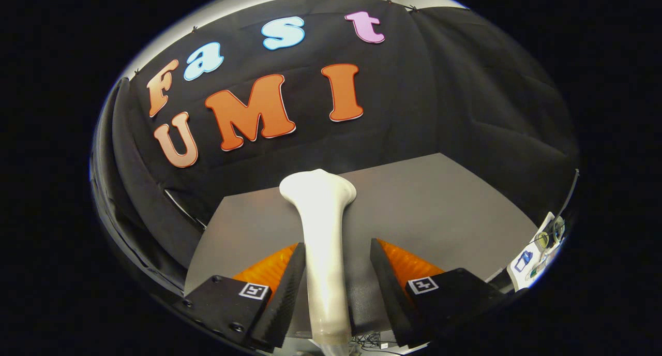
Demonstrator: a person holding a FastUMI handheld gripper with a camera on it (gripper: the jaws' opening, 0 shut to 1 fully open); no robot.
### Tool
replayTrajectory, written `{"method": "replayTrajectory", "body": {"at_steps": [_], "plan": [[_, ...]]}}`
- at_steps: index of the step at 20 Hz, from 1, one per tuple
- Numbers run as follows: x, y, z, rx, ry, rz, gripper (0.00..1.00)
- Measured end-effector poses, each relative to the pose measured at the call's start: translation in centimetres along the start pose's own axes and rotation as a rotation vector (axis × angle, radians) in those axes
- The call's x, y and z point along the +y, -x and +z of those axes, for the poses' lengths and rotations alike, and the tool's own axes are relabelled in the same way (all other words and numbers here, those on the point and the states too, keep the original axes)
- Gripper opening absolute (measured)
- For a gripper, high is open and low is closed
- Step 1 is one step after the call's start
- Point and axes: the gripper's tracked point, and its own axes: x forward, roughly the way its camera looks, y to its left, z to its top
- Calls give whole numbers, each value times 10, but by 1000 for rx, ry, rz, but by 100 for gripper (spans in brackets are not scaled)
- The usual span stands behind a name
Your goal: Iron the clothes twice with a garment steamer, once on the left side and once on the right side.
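A white garment steamer (321,226) rises between my gripper's (336,243) two fingers, its flared head pointing away over the grey table (445,206). Its slim handle runs down between the fingers. The left finger (289,278) lies against the handle's side. A dark gap separates the handle from the right finger (385,278). The gripper stands open around the handle. The steamer's lower end is cut off below the fingers.
The booth's black cloth wall (439,97) stands behind and around the table. Off the table's right end lies a white board (538,247) with cables and a small blue item on it. Cables (370,340) show below the table's near edge.
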Motion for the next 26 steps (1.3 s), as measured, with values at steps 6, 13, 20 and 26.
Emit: {"method": "replayTrajectory", "body": {"at_steps": [6, 13, 20, 26], "plan": [[3, -21, -8, 57, 20, -4, 73], [7, -21, -4, 55, 26, -5, 46], [10, 21, 19, -29, -32, 25, 46], [20, 57, 11, -56, -56, -9, 46]]}}
